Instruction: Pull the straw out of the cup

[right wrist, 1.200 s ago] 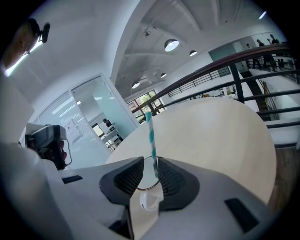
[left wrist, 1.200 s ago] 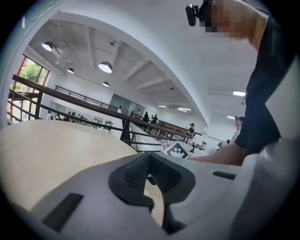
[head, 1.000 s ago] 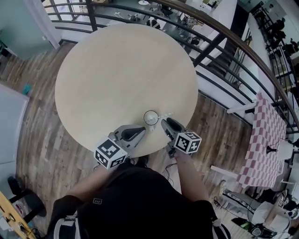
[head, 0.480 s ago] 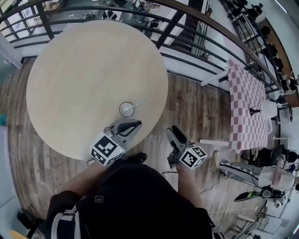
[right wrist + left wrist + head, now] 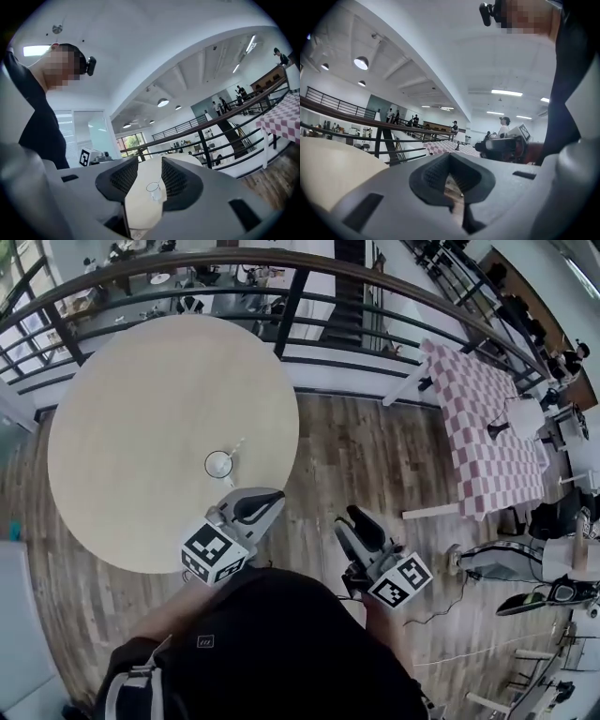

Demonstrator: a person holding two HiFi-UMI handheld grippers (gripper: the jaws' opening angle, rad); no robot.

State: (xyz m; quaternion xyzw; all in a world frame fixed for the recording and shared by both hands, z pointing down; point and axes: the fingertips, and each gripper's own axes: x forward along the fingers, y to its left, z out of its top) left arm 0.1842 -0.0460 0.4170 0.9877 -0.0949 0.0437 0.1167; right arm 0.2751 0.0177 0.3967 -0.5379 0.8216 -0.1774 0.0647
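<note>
The straw (image 5: 237, 446) shows as a thin pale line running from the rim of the cup (image 5: 218, 465) toward the railing (image 5: 289, 310). Whether it lies flat on the bench (image 5: 131, 427) or leans in the cup I cannot tell. The cup stands upright near the bench's edge on the person's side.

The left gripper (image 5: 277, 494) hangs just off that edge, near the cup, roughly level, its marker cube toward the person. Its jaws are clenched on nothing, with only a sliver of wooden floor (image 5: 356, 456) showing between the pads.

The right gripper (image 5: 354, 514) is held over the floor, well apart from the cup and about level. Its jaws have just been opening and stand wide, released. Nothing is between them, and the cup shows far off through the gap.
</note>
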